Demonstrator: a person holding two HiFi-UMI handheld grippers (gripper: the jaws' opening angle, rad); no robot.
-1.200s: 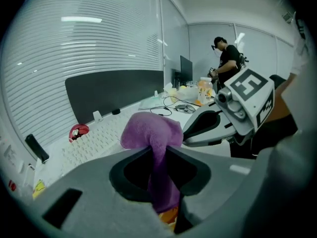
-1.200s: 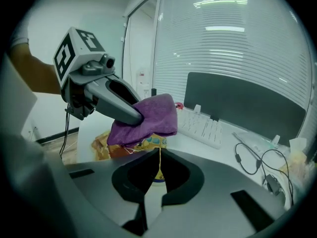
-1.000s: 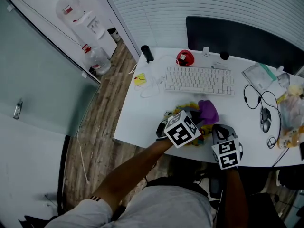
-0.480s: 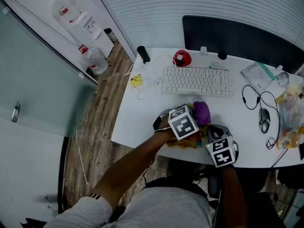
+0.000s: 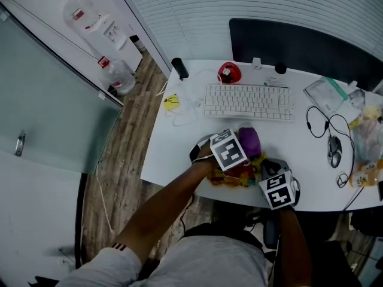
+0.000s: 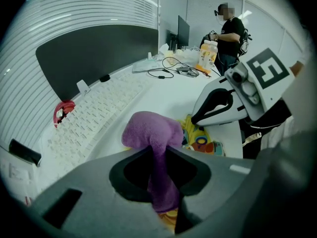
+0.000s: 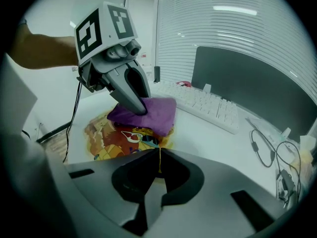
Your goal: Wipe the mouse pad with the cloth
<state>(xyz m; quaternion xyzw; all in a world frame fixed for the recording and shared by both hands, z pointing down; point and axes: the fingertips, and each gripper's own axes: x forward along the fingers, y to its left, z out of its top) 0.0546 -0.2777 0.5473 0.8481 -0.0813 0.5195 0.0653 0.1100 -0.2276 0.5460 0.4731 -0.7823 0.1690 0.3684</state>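
A colourful printed mouse pad (image 5: pixel 240 176) lies near the front edge of the white desk (image 5: pixel 173 154). A purple cloth (image 5: pixel 249 141) rests on its far part. My left gripper (image 6: pixel 158 152) is shut on the cloth (image 6: pixel 151 131) and presses it down onto the pad (image 6: pixel 204 144). In the right gripper view the left gripper (image 7: pixel 137 107) stands slanted on the cloth (image 7: pixel 151 114). My right gripper (image 7: pixel 159 156) is shut on the near edge of the pad (image 7: pixel 119 135), whose thin rim shows between the jaws. In the head view its cube (image 5: pixel 278 190) sits at the desk's front edge.
A white keyboard (image 5: pixel 249 101) lies just beyond the pad, with a dark monitor (image 5: pixel 305 49) and a red object (image 5: pixel 228 73) behind it. A mouse (image 5: pixel 334 151) with cables and bags (image 5: pixel 366 142) sit to the right. A person (image 6: pixel 229 33) stands in the background.
The left gripper has dragged the purple cloth a little to the left across the pad. The right gripper stays shut on the pad's edge, hardly moved.
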